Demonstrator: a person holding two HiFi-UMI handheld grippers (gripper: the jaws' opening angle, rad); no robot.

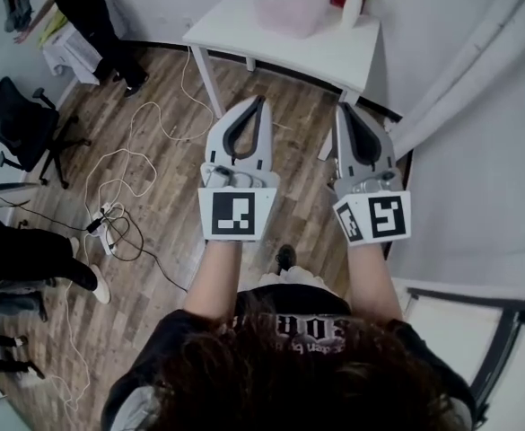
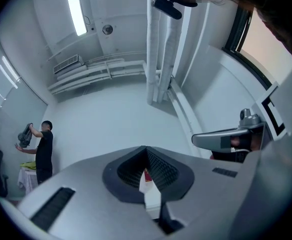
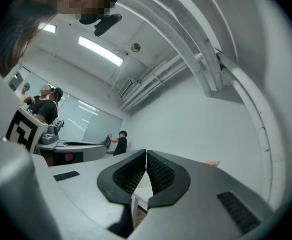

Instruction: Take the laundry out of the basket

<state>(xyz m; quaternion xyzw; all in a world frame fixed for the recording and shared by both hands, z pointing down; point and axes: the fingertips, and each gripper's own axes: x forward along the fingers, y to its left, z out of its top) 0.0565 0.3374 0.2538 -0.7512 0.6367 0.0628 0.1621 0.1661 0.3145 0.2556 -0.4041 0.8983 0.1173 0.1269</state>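
Note:
A pale pink translucent basket (image 1: 288, 9) stands on the white table (image 1: 334, 54) at the far end of the room; I cannot make out what it holds. Both grippers are held up side by side, well short of the table and pointing toward it. My left gripper (image 1: 260, 102) is shut with nothing between its jaws, its tips touching in the left gripper view (image 2: 146, 148). My right gripper (image 1: 343, 109) is also shut and empty, its black pads meeting in the right gripper view (image 3: 146, 152). Both gripper views look up at the walls and ceiling.
A vase of flowers (image 1: 353, 5) stands on the table beside the basket. A black office chair (image 1: 21, 120) and loose cables with a power strip (image 1: 108, 226) occupy the wooden floor at left. A person (image 1: 90, 18) stands at the back left; a grey curtain (image 1: 477, 88) hangs at right.

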